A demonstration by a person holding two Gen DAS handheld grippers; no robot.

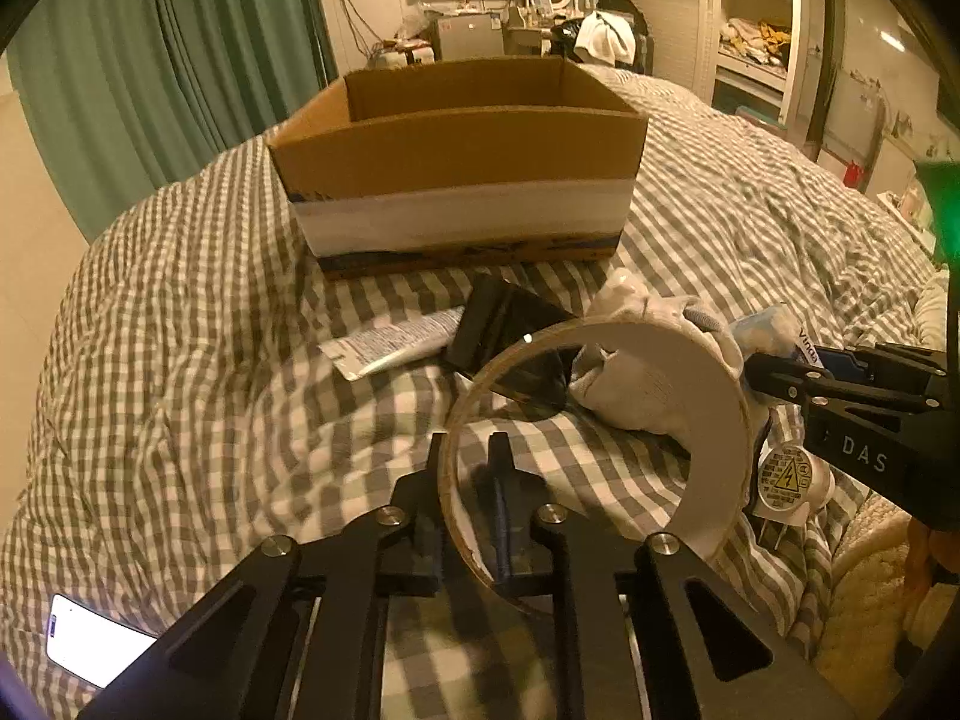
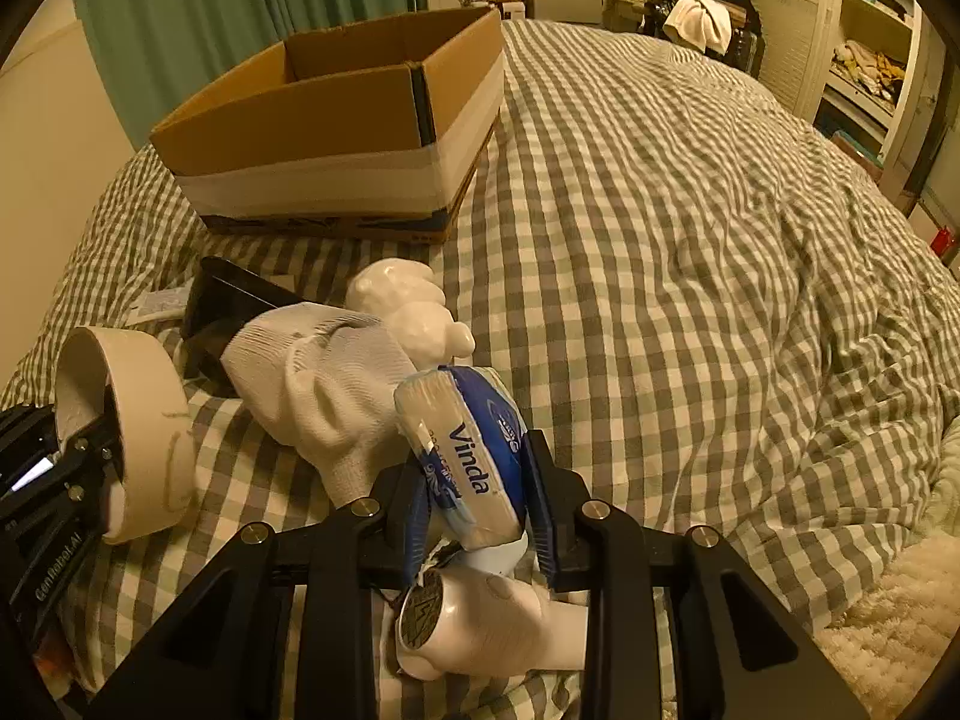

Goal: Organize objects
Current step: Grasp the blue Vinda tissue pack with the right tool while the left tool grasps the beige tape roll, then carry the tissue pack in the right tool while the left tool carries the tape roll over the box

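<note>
A wide tape roll (image 1: 690,420) lies on the checked bedspread. My left gripper (image 1: 468,468) is shut on its near wall, one finger inside the ring and one outside. The right wrist view has the same roll (image 2: 150,420) at the left with the left gripper (image 2: 90,444) on it. My right gripper (image 2: 474,480) is shut on a blue Vinda tissue pack (image 2: 468,456), which stands tilted above a white plug adapter (image 2: 480,630). An open cardboard box (image 1: 456,150) sits behind the pile, apart from both grippers.
Between the roll and the pack lies a white knit glove (image 2: 312,378). A black flat case (image 1: 498,324), a squeezed tube (image 1: 396,345) and a glossy white lump (image 2: 408,306) rest in front of the box. A lit phone (image 1: 90,636) lies at the near left.
</note>
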